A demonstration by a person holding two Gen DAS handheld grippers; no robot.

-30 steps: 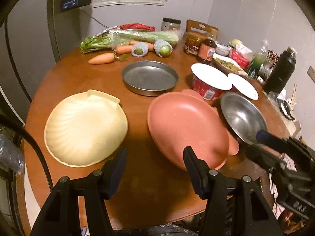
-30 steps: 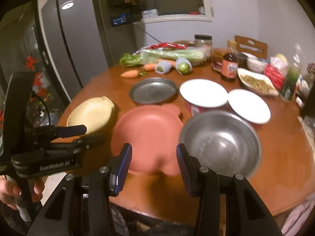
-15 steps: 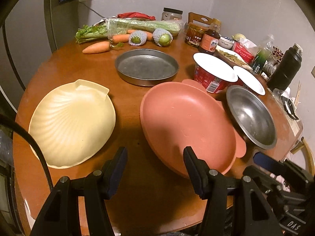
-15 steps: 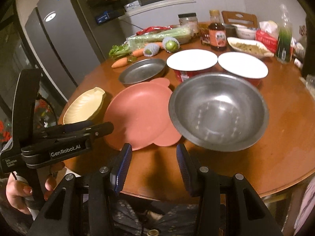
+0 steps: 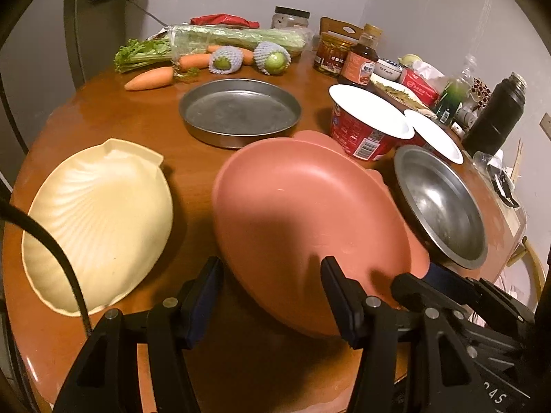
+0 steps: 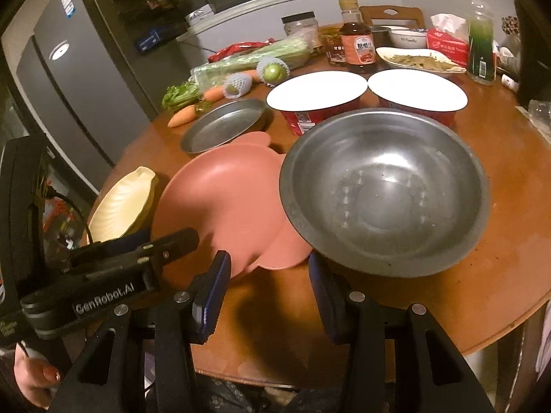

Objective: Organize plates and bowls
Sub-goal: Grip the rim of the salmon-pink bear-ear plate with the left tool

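Round brown wooden table (image 5: 179,110), glossy, dim indoor light. Grey wall behind; a grey refrigerator (image 6: 79,79) stands past the table's far left edge.

Left gripper (image 5: 272,275): jaws spread, nothing between the pads, over the near edge of the table. The near rim of the pink plate (image 5: 303,213) lies right at the fingertips, partly between them; contact cannot be told. Cream shell-shaped plate (image 5: 100,220) lies to the left of it, near the left edge, apart from the pink one.

Right gripper (image 6: 267,268): jaws spread, empty, over the near edge. The steel bowl (image 6: 385,189) sits just beyond its right finger, its rim overlapping the pink plate's right side. The pink plate's lobed near edge lies just ahead of the gap.

Further in: shallow metal pan (image 5: 239,110) behind the pink plate; two red instant-noodle cups (image 6: 318,98) with white lids behind the bowl. Far edge crowded: carrots (image 5: 149,78), celery (image 5: 220,39), two netted green fruits (image 5: 272,60), sauce bottle (image 6: 357,39), jars, tissue pack, a black flask (image 5: 496,110).

A hand (image 6: 32,375) grips the left tool's handle, lower left of the right view.
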